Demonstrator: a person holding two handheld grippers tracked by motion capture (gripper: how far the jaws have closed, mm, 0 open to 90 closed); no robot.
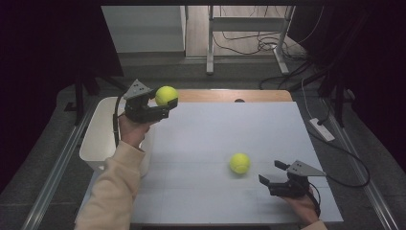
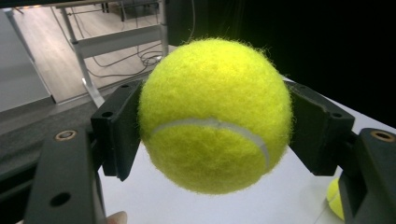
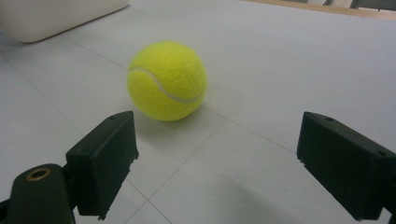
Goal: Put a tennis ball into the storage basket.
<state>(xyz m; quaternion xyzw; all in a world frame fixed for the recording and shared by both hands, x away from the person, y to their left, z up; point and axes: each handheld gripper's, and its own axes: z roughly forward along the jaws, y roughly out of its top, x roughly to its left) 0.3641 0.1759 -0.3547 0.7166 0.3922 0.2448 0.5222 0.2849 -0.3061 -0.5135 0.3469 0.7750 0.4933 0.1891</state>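
A yellow tennis ball [image 1: 166, 95] is held in the air over the table's far left corner, my left gripper [image 1: 167, 103] shut on it. In the left gripper view the ball [image 2: 212, 116] is squeezed between both black pads [image 2: 119, 133]. A second tennis ball [image 1: 239, 163] rests on the white tabletop [image 1: 230, 129] toward the front right. My right gripper [image 1: 269, 171] stands open just right of it, low over the table. The right gripper view has that ball [image 3: 167, 80] a short way beyond the spread jaws [image 3: 224, 163], nothing between them.
A white bin [image 1: 98, 139] hangs off the table's left edge, just below the left hand. A strip of wooden desk [image 1: 230, 95] borders the far side. Behind it are metal frame legs [image 1: 209, 43] and floor cables [image 1: 261, 45]. Dark curtains flank both sides.
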